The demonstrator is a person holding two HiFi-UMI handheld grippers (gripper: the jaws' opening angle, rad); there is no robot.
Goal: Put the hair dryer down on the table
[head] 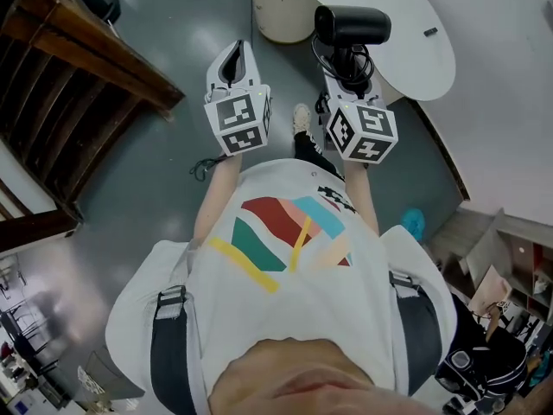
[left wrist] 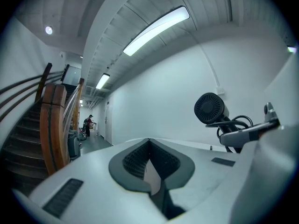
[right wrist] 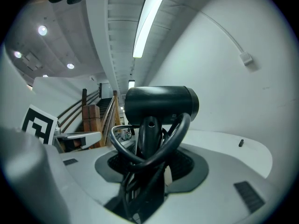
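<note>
The white table [head: 423, 59] lies just ahead of the right hand-held gripper [head: 346, 83], which pinches the hair dryer [head: 352, 26] upright by its handle, barrel crosswise, cord looped. The left hand-held gripper [head: 232, 63], pressed together and empty, is farther away. A small dark object [head: 430, 32] lies on the table.

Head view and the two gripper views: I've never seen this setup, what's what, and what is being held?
The head view comes from a camera on a person's head, looking down past their shirt. Each hand holds a two-jaw gripper topped by a marker cube; a camera on each gives the other two pictures. The left gripper is closed and empty. The right gripper clamps the handle of a black hair dryer, its cord looped around. Ahead stands a white rounded table with one small dark item on it.
</note>
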